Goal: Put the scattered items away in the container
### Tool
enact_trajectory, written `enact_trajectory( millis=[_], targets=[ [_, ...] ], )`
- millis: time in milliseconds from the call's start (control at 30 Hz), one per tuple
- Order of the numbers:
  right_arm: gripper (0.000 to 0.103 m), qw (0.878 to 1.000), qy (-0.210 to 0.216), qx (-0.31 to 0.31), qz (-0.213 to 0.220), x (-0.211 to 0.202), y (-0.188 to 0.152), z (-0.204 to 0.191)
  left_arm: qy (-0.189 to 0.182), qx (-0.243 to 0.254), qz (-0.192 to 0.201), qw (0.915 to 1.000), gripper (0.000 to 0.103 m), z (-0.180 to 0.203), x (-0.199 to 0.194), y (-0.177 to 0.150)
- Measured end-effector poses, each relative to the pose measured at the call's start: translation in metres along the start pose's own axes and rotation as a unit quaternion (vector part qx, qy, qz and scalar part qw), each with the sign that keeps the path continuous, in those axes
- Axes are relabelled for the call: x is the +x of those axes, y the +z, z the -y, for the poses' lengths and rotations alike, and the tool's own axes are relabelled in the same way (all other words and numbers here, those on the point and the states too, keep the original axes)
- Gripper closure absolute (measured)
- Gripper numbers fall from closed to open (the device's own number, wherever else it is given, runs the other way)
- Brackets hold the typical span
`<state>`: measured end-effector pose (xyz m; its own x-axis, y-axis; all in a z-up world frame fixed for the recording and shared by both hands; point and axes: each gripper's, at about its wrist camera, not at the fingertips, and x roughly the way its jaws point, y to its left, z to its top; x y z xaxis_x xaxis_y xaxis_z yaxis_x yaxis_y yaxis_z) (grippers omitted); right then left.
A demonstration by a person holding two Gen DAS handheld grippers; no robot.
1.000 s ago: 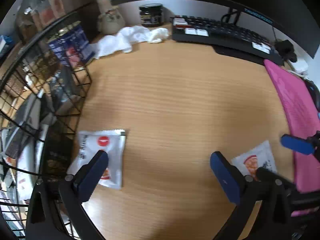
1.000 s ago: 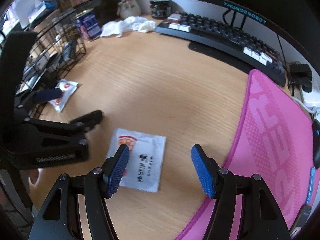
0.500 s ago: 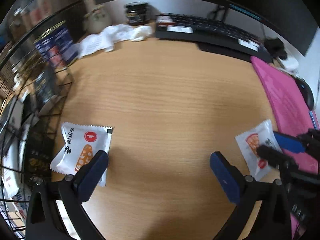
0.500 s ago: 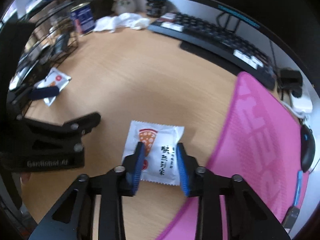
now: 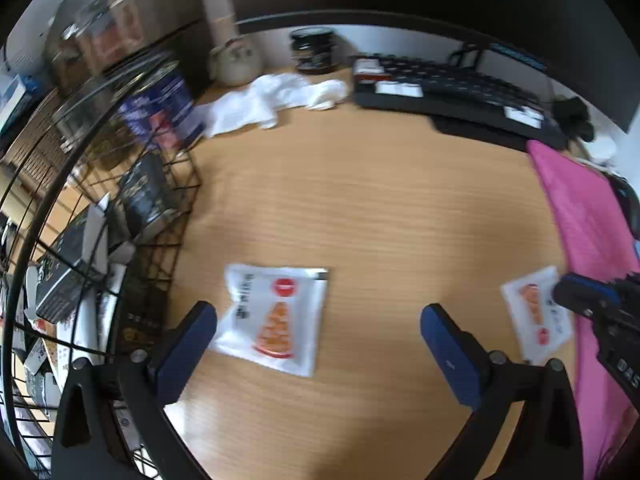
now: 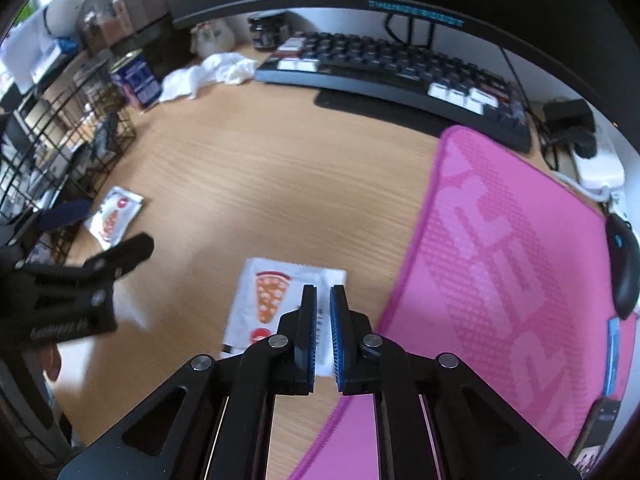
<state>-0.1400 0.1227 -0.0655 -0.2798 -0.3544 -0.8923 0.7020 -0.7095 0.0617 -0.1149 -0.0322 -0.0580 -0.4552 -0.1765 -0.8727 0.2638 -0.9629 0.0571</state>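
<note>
White snack packets with pizza-slice pictures lie on the light wood surface [image 5: 380, 208]. The right claw [image 6: 323, 320] has just been closing, and its blue pads now stand narrow, pinching one packet [image 6: 276, 300] at its right part, beside the edge of the pink mat [image 6: 500, 264]. In the left wrist view the same packet [image 5: 536, 316] shows at the right, with the right claw's blue tip over it. The left claw [image 5: 320, 340] is wide apart, holding nothing; the other packet [image 5: 276, 316] lies flat on the surface between its pads, nearer the left one, touching neither as far as can be seen. Just left of it stands the black wire basket [image 5: 168, 208], with dark boxes and papers inside. At the back of the surface are a crumpled white cloth [image 5: 276, 100], a dark jar [image 5: 314, 50] and a black keyboard [image 6: 400, 68]. A black mouse [image 6: 624, 264] sits at the mat's far right edge.
</note>
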Motion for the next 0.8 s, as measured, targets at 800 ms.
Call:
enact_trajectory(
  millis=[800],
  targets=[
    [0.090,1.000,0.001,-0.019,-0.007,0.005,-0.001,-0.015,-0.043,-0.010,-0.002,0.9990,0.002,-0.004,0.007,0.002]
  ],
)
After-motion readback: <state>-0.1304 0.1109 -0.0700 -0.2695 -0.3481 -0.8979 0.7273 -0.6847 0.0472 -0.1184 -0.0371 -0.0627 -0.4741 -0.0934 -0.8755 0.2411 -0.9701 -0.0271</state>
